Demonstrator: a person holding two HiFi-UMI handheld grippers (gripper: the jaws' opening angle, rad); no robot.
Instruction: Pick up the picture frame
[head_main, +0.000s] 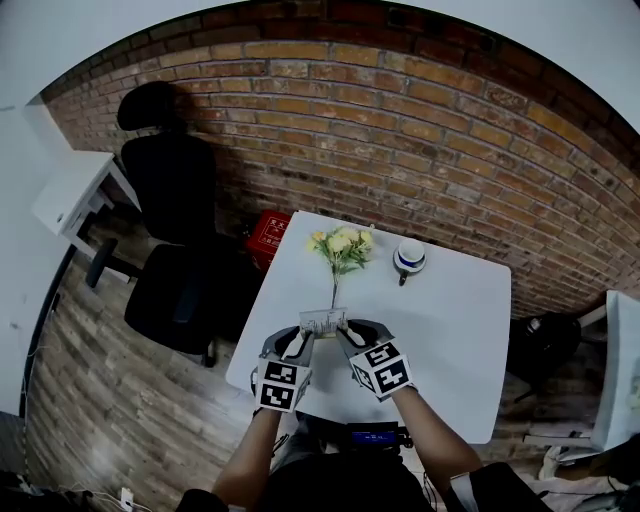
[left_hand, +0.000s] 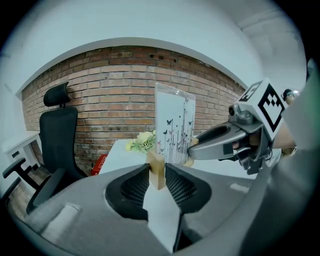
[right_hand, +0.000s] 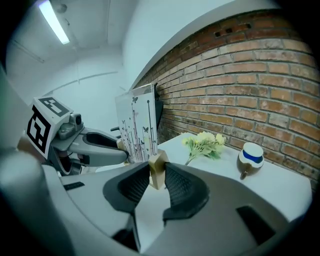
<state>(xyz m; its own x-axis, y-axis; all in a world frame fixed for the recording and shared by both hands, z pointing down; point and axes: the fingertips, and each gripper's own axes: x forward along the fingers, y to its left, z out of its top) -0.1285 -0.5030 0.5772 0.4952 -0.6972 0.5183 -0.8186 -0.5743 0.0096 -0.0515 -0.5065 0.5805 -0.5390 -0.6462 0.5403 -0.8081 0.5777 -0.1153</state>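
The picture frame (head_main: 323, 322) is a clear upright panel printed with butterflies and stems, with a small wooden foot at each end. My left gripper (head_main: 297, 341) is shut on the left wooden foot (left_hand: 157, 170), and the panel (left_hand: 174, 125) rises just behind its jaws. My right gripper (head_main: 350, 336) is shut on the other foot (right_hand: 157, 171), with the panel (right_hand: 137, 125) standing to its left. Each gripper shows in the other's view, the right gripper (left_hand: 196, 145) in the left one and the left gripper (right_hand: 121, 147) in the right one. The frame appears raised above the white table (head_main: 450, 330), near its front edge.
Yellow flowers (head_main: 342, 246) lie at the back of the table, beside a white and blue cup (head_main: 409, 258). A black office chair (head_main: 180, 230) stands to the left, and a red box (head_main: 268, 235) sits on the floor by the brick wall (head_main: 430, 130).
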